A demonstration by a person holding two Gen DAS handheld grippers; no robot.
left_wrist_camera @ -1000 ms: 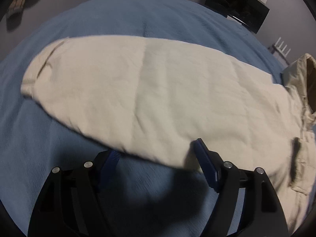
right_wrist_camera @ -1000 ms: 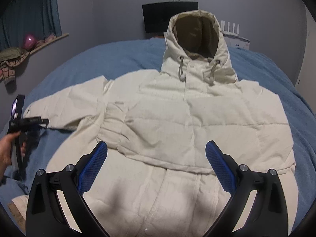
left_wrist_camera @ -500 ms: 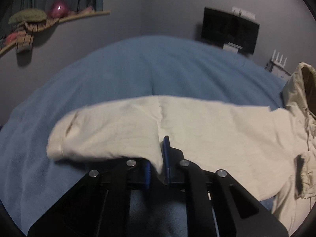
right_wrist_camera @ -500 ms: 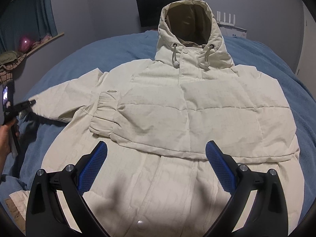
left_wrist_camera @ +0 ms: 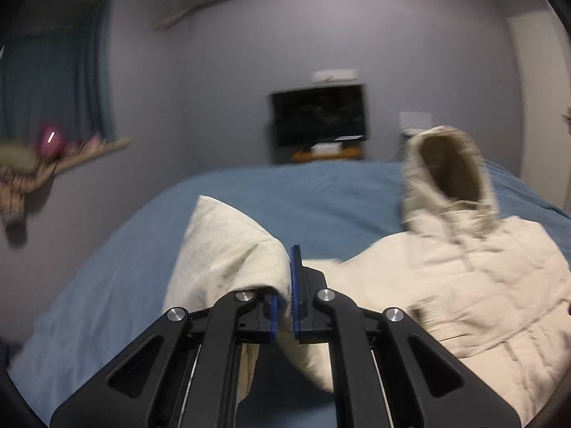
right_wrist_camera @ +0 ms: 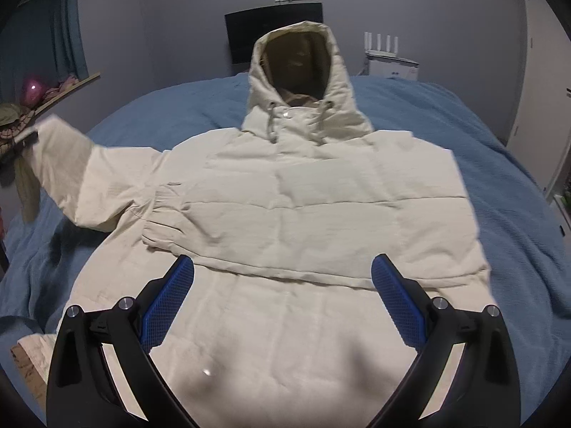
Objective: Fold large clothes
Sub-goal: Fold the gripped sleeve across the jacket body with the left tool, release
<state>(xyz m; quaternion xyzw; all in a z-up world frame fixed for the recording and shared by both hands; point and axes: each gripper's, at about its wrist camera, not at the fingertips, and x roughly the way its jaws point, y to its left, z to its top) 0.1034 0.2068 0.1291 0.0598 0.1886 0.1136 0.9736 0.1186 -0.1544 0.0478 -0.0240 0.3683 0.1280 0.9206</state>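
Observation:
A cream hooded jacket (right_wrist_camera: 303, 192) lies face up on the blue bed (right_wrist_camera: 499, 164), hood (right_wrist_camera: 303, 67) toward the far wall. Its far sleeve is folded across the chest. My left gripper (left_wrist_camera: 288, 285) is shut on the near sleeve (left_wrist_camera: 228, 246), which drapes over its left finger and is lifted off the bed. In the right wrist view that raised sleeve (right_wrist_camera: 67, 164) hangs at the far left, pinched by the left gripper (right_wrist_camera: 25, 139). My right gripper (right_wrist_camera: 282, 296) is open above the jacket's lower front, nothing between its fingers.
A dark screen (left_wrist_camera: 319, 114) stands at the far wall beyond the bed. A white router (right_wrist_camera: 382, 41) sits on a white unit to the right. A shelf (right_wrist_camera: 60, 87) with a pink ball and clothes runs along the left wall.
My left gripper closed on the sleeve's edge, then lifted it up and swung toward the jacket's body. My right gripper moved forward slightly over the jacket and stayed open.

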